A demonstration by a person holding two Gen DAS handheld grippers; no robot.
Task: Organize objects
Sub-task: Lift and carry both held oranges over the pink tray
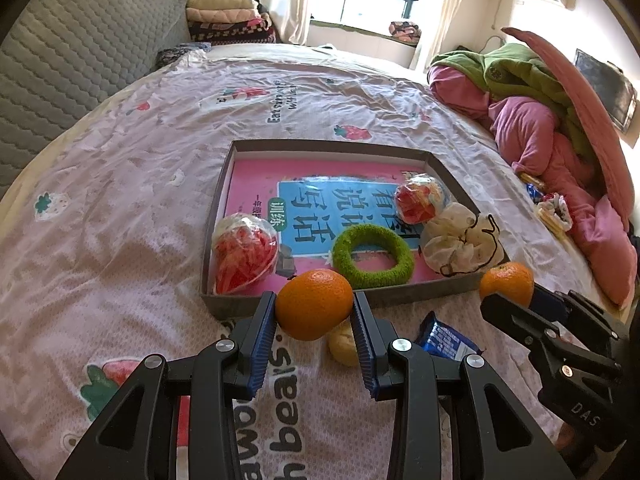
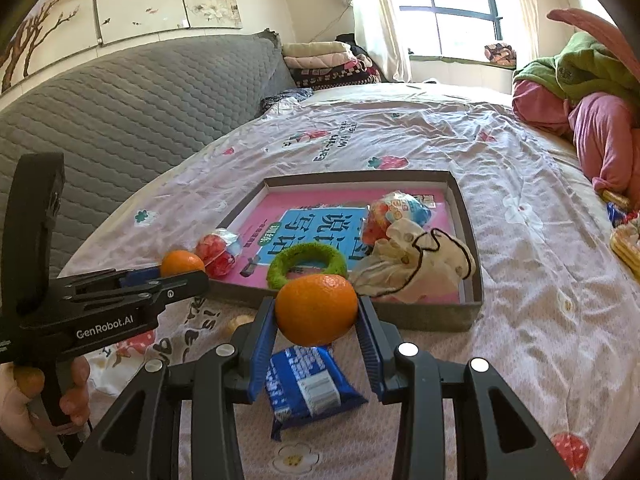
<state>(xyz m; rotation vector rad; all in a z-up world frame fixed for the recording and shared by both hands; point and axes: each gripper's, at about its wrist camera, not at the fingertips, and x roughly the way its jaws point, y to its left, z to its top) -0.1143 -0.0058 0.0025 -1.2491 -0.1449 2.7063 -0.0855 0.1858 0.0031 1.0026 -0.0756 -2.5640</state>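
My left gripper (image 1: 315,312) is shut on an orange (image 1: 314,304), held just in front of the grey tray's near wall (image 1: 248,306). My right gripper (image 2: 317,312) is shut on a second orange (image 2: 316,309), also above the bed before the tray (image 2: 472,236). In the tray lie a pink-and-blue book (image 1: 280,176), a green ring (image 1: 372,254), two red snack bags (image 1: 244,254) (image 1: 418,198) and a white drawstring pouch (image 1: 460,242). A blue snack packet (image 2: 308,388) and a yellowish piece (image 1: 342,344) lie on the sheet below the grippers.
The bed has a pink strawberry-print sheet (image 1: 120,184). A grey quilted headboard (image 2: 120,104) stands at the left. Pink and green bedding (image 1: 540,120) is piled at the right, with snack packets (image 1: 554,210) beside it. A window (image 2: 456,8) is at the back.
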